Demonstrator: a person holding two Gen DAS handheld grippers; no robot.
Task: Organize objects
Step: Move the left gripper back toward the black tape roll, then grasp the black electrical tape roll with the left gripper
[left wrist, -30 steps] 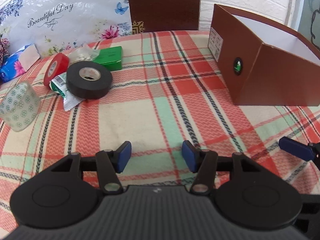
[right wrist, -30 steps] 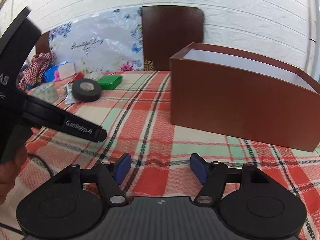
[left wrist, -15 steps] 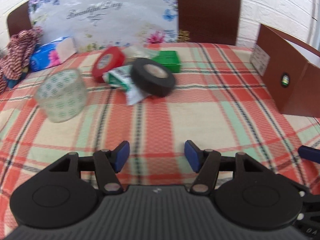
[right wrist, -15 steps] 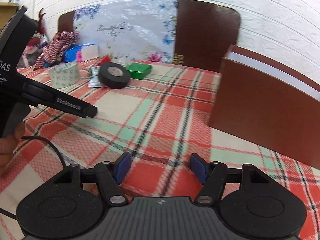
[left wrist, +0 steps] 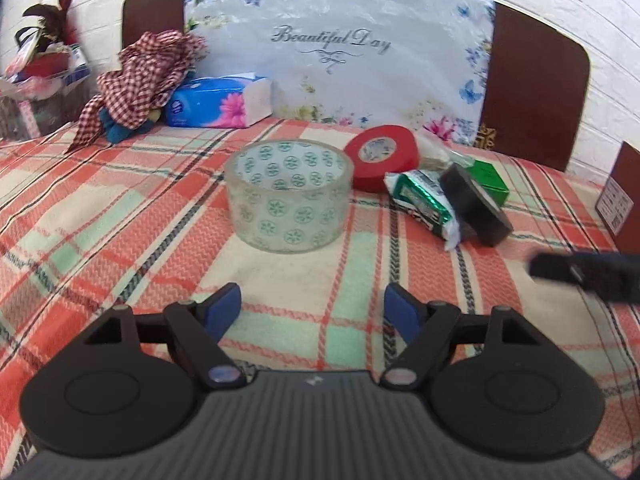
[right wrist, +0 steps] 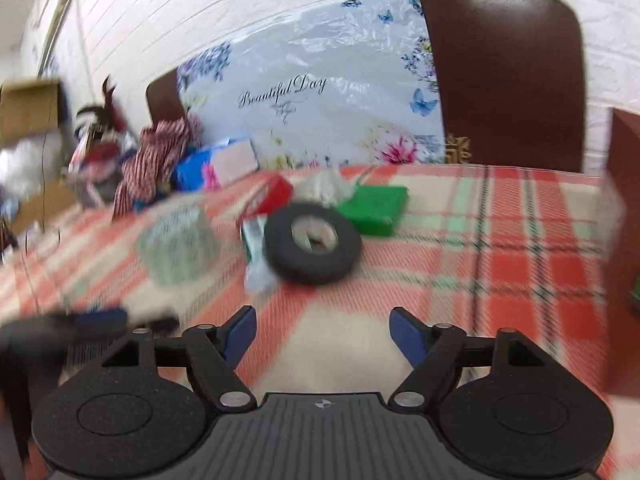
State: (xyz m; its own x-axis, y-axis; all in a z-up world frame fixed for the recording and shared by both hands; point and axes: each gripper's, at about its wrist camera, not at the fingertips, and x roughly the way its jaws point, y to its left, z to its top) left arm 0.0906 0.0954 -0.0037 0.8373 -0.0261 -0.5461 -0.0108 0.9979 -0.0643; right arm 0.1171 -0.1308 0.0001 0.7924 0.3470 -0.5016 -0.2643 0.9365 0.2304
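Nothing looks sorted yet: the clear tape roll (left wrist: pixel 289 196), red tape roll (left wrist: pixel 382 157) and black tape roll (right wrist: pixel 313 243) lie loose on the plaid-covered bed (left wrist: pixel 120 216), while the left claw (left wrist: pixel 313 313) and right claw (right wrist: pixel 323 334) are opening, empty.

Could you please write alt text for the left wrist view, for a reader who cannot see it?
The left gripper, its jaws opening with nothing between them, faces a clear patterned tape roll on a plaid cloth. Behind lie a red tape roll, a black tape roll and a green box.
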